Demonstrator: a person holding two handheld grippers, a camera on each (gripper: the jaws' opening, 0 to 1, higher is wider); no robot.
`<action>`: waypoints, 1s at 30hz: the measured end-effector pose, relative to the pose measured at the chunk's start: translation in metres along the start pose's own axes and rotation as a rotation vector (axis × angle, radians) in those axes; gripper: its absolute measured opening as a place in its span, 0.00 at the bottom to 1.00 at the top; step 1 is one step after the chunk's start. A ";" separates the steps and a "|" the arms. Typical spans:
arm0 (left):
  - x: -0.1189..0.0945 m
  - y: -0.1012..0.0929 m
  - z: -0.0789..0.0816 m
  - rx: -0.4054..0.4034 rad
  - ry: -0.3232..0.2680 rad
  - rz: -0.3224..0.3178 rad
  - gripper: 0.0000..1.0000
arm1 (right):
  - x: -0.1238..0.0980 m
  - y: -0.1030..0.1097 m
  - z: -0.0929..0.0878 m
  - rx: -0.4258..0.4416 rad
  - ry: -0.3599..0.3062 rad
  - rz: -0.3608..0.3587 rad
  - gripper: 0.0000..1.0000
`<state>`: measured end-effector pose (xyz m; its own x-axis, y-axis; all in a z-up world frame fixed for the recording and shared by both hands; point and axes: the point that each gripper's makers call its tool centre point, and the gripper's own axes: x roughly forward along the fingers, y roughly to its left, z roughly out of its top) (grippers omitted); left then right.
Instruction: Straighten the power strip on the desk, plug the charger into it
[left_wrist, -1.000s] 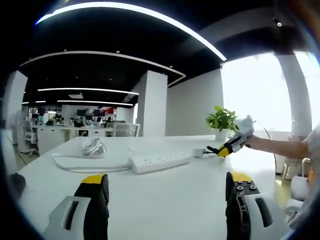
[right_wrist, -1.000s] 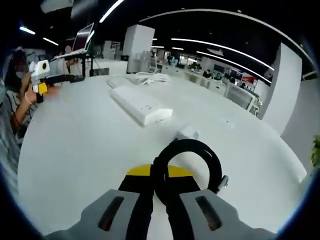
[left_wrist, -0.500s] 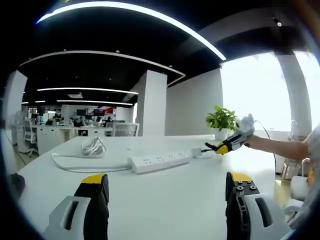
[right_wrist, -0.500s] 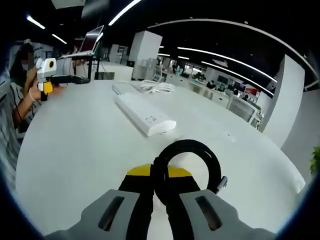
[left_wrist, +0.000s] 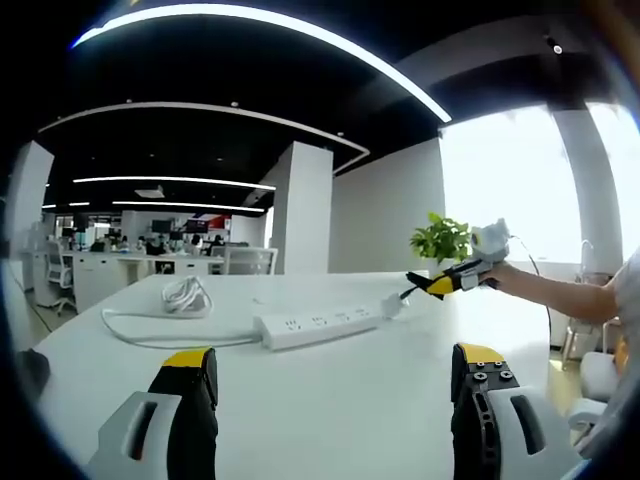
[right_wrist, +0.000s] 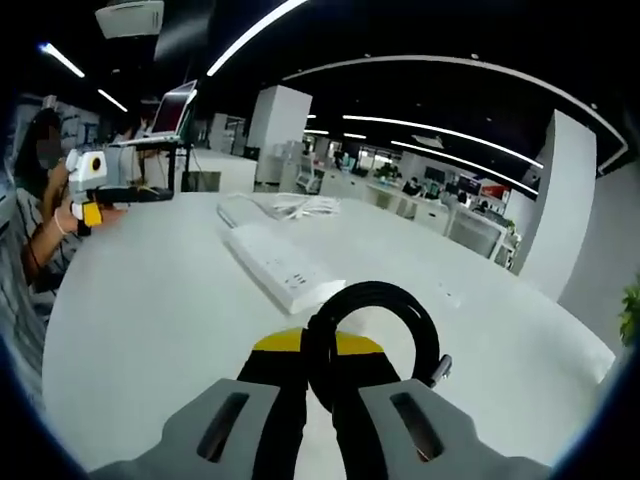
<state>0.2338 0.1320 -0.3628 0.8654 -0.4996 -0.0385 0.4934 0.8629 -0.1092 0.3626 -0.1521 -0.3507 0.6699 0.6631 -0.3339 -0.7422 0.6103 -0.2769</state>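
A white power strip (left_wrist: 318, 325) lies across the middle of the white desk (left_wrist: 320, 440), and its white cord runs left to a coiled bundle (left_wrist: 185, 293). My left gripper (left_wrist: 334, 356) stands open low over the near desk with nothing between its jaws. From the right, my right gripper (left_wrist: 427, 287) is raised above the desk, and the small white charger (left_wrist: 392, 306) hangs from it by the strip's right end. In the right gripper view, my right gripper (right_wrist: 318, 350) is shut on a loop of the charger's black cable (right_wrist: 372, 300), with the power strip (right_wrist: 285, 275) beyond it. The charger's body is hidden there.
A potted plant (left_wrist: 440, 240) stands at the desk's far edge behind the right gripper. A person's forearm (left_wrist: 560, 298) reaches in from the right. In the right gripper view, the left gripper (right_wrist: 95, 180) sits in a person's hand at the left, and a laptop on a stand (right_wrist: 170, 100) is behind it.
My right gripper has risen with the black cable, lifting the white charger off the desk beside the strip's end. The left gripper and the power strip have stayed put.
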 end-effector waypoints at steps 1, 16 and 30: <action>0.000 0.000 0.000 0.000 0.001 -0.001 0.99 | 0.000 0.000 0.004 -0.011 -0.008 -0.010 0.05; 0.008 -0.005 0.009 0.043 0.004 -0.019 0.99 | 0.001 0.013 0.050 -0.164 -0.065 -0.057 0.05; 0.035 -0.011 0.034 0.138 -0.019 -0.102 0.99 | 0.000 0.022 0.090 -0.220 -0.117 -0.032 0.05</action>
<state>0.2618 0.1069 -0.3292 0.8112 -0.5845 -0.0148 0.5847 0.8108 0.0259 0.3480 -0.0997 -0.2759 0.6817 0.6981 -0.2188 -0.6982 0.5315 -0.4796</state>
